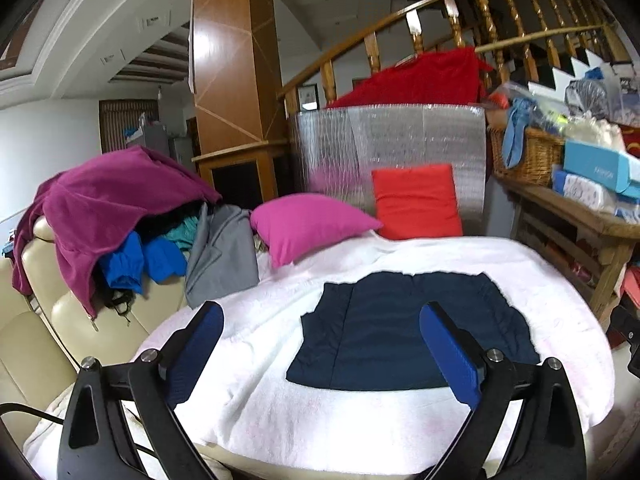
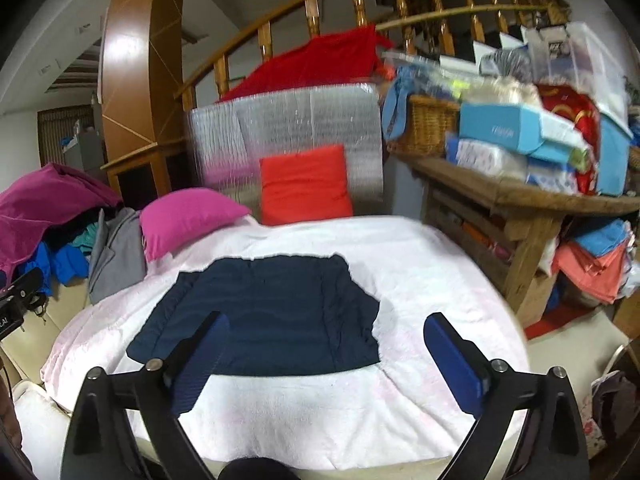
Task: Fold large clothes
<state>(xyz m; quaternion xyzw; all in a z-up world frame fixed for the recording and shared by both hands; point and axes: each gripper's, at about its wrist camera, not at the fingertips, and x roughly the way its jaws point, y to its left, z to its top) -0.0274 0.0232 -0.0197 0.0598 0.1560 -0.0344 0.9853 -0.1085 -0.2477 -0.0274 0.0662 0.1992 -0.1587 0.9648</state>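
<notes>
A dark navy garment (image 1: 404,332) lies flat and folded into a rough rectangle on the white blanket (image 1: 320,420). It also shows in the right wrist view (image 2: 272,316). My left gripper (image 1: 320,344) is open and empty, raised above the near edge of the garment, its blue pads (image 1: 448,352) wide apart. My right gripper (image 2: 324,352) is open and empty too, above the garment's near right corner and the blanket (image 2: 320,420).
A pile of clothes under a magenta garment (image 1: 104,200) lies on the cream sofa at left. A pink cushion (image 1: 308,224) and a red cushion (image 1: 416,200) sit at the back. A cluttered wooden table (image 2: 520,200) stands at right.
</notes>
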